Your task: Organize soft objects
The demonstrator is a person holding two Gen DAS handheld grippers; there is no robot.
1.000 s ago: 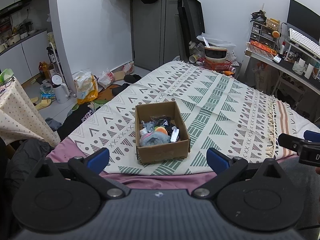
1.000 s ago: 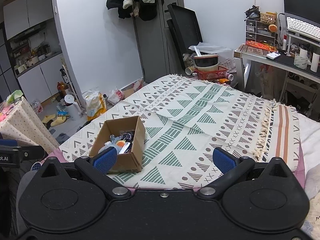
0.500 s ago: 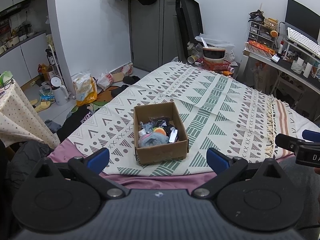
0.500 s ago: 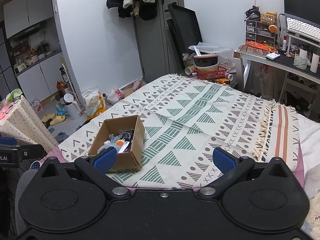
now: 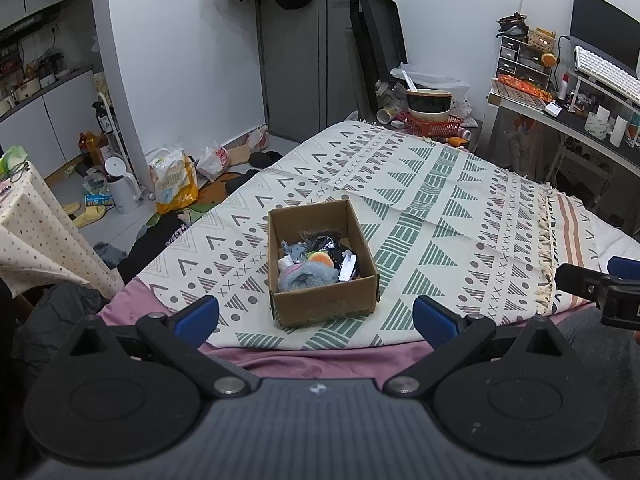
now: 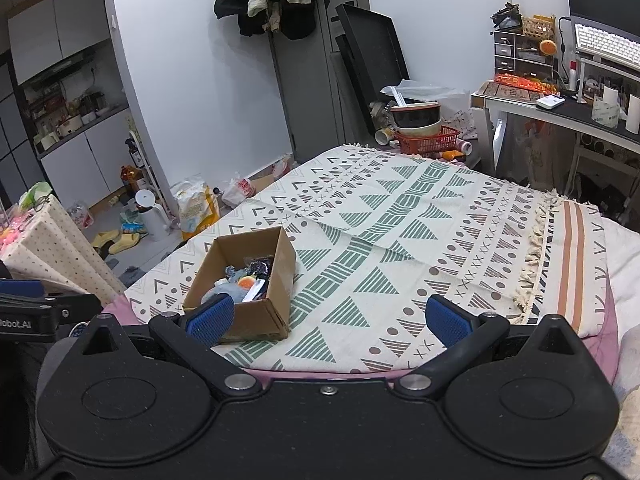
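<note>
Both grippers — left gripper (image 5: 316,318) and right gripper (image 6: 328,318) — hung wide open and empty before the bed's near edge; the cardboard box (image 5: 324,304) of soft objects (image 5: 306,274) sat on the blanket (image 5: 440,208) near that edge.

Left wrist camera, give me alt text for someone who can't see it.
An open cardboard box of soft items sits on a patterned blanket covering a bed. The open, empty left gripper is held just short of it, with the right gripper at the right edge.
</note>
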